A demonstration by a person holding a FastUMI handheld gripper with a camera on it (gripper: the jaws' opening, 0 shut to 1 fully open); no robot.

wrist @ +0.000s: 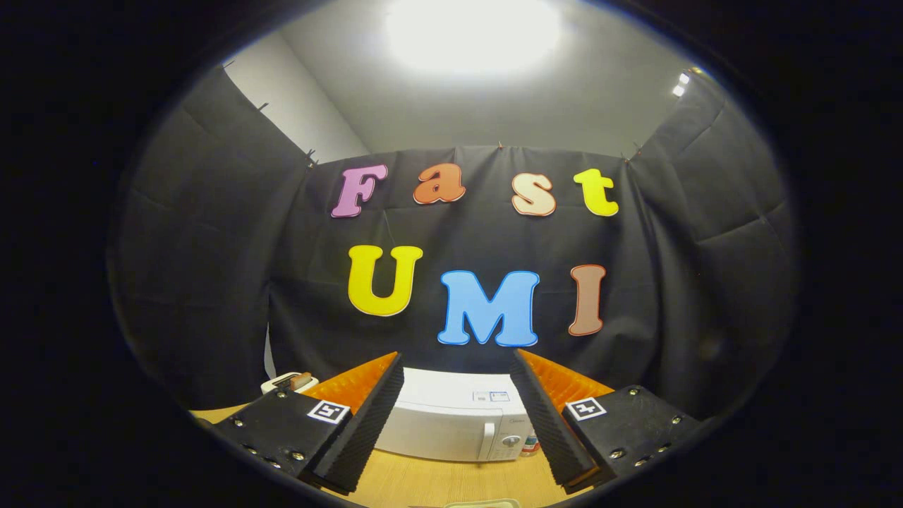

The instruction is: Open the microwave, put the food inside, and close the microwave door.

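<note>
1. Left of the microwave (451,423): toaster (286,382) on the surface (423,483); steer clear.
2. Microwave shut, beyond the gripper (457,423), framed by wide-open, empty fingers (367,416).
3. Right on its front: handle (487,439); hook there, pull gently.
4. Food: possibly the pale rim (483,503) nearest the fingers, uncertain.

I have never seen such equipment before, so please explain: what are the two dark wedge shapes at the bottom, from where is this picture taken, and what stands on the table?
The picture comes from a camera riding on a handheld gripper, looking forward along its two fingers; those are the wedge shapes. A person carries this tool; there is no robot arm. The fingers stand apart and hold nothing. Beyond them, on a wooden table, stands a white microwave with its door closed. Beside it, on one side, is a white toaster; on the other, something small, too hidden to name. A pale rim shows nearest the camera; I cannot tell what it is.
</note>
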